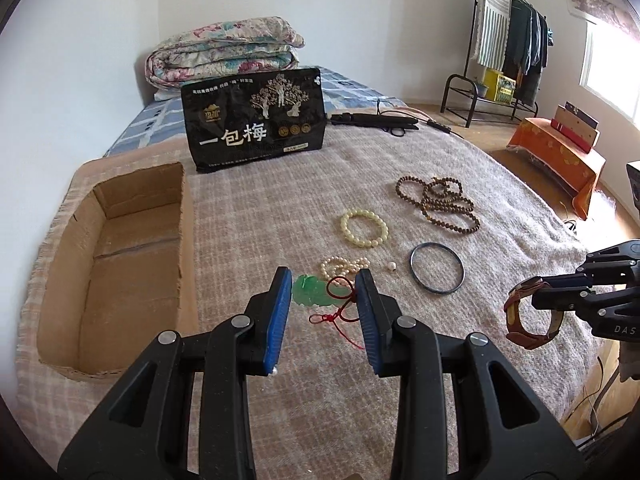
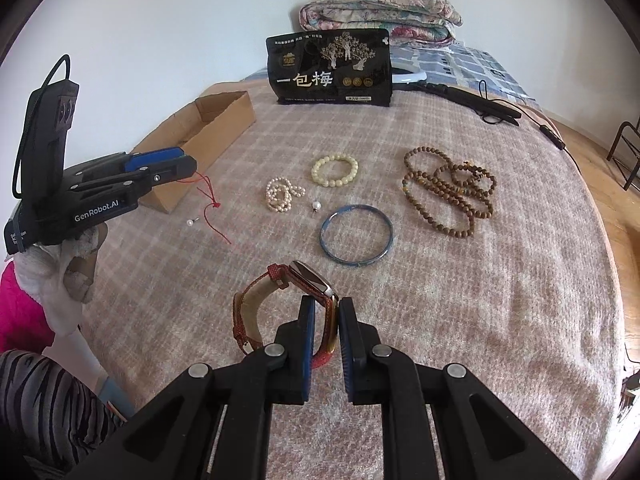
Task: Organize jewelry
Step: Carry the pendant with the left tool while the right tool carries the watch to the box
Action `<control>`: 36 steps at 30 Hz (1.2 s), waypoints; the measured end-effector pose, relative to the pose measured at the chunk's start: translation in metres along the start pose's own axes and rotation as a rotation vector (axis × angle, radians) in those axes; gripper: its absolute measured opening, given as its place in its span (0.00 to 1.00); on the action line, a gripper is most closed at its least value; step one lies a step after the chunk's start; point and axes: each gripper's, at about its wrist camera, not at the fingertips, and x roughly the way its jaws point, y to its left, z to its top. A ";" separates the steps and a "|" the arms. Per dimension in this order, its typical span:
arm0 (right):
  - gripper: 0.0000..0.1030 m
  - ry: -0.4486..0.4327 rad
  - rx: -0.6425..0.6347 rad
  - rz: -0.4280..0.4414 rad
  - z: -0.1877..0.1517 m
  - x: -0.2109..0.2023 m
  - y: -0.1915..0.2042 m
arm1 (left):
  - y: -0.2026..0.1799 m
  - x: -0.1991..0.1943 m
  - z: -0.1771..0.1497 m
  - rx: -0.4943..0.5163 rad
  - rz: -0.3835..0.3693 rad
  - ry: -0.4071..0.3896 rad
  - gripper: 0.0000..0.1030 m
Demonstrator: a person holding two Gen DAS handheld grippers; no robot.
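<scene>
Both grippers loaded, over the bed.

Left wrist view: left gripper [image 1: 322, 280] part-spread, pads pinching the green pendant [image 1: 310, 292] end to end; box [image 1: 120, 240] to its left. At the right edge, right gripper [image 1: 535, 302] carries the watch [image 1: 528, 340].
Right wrist view: jaws nearly together, clamped on the watch case. Red cord [image 2: 208, 196] hangs from the left gripper's tips. Bangle [image 2: 356, 236] and beads [image 2: 448, 196] lie on the blanket [image 2: 500, 300].

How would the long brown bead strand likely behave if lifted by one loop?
Probably floppy: the brown bead strand lies in loose, overlapping coils. Lifted, it would likely hang and unravel unevenly, perhaps tangling where loops cross. Its round beads might slip from a pinch.
</scene>
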 end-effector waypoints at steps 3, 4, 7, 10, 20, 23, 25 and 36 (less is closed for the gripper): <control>0.10 -0.013 -0.020 -0.001 0.006 -0.005 0.009 | 0.013 -0.015 0.004 -0.013 0.024 -0.026 0.32; 0.10 -0.018 -0.026 -0.001 0.009 -0.007 0.012 | 0.017 -0.020 0.005 -0.019 0.032 -0.035 0.32; 0.10 -0.036 -0.046 0.000 0.019 -0.011 0.021 | 0.033 -0.034 0.008 -0.036 0.060 -0.059 0.32; 0.10 -0.056 -0.065 0.004 0.031 -0.013 0.031 | 0.051 -0.045 0.010 -0.051 0.095 -0.074 0.32; 0.10 -0.103 -0.117 0.026 0.082 0.003 0.065 | 0.107 -0.069 0.006 -0.090 0.203 -0.089 0.32; 0.10 -0.117 -0.127 0.036 0.102 0.012 0.074 | 0.122 -0.070 0.004 -0.103 0.226 -0.087 0.32; 0.10 -0.123 -0.133 0.042 0.114 0.019 0.082 | 0.133 -0.069 0.003 -0.115 0.235 -0.086 0.32; 0.10 -0.127 -0.160 0.110 0.163 0.061 0.126 | 0.174 -0.060 -0.001 -0.176 0.265 -0.081 0.32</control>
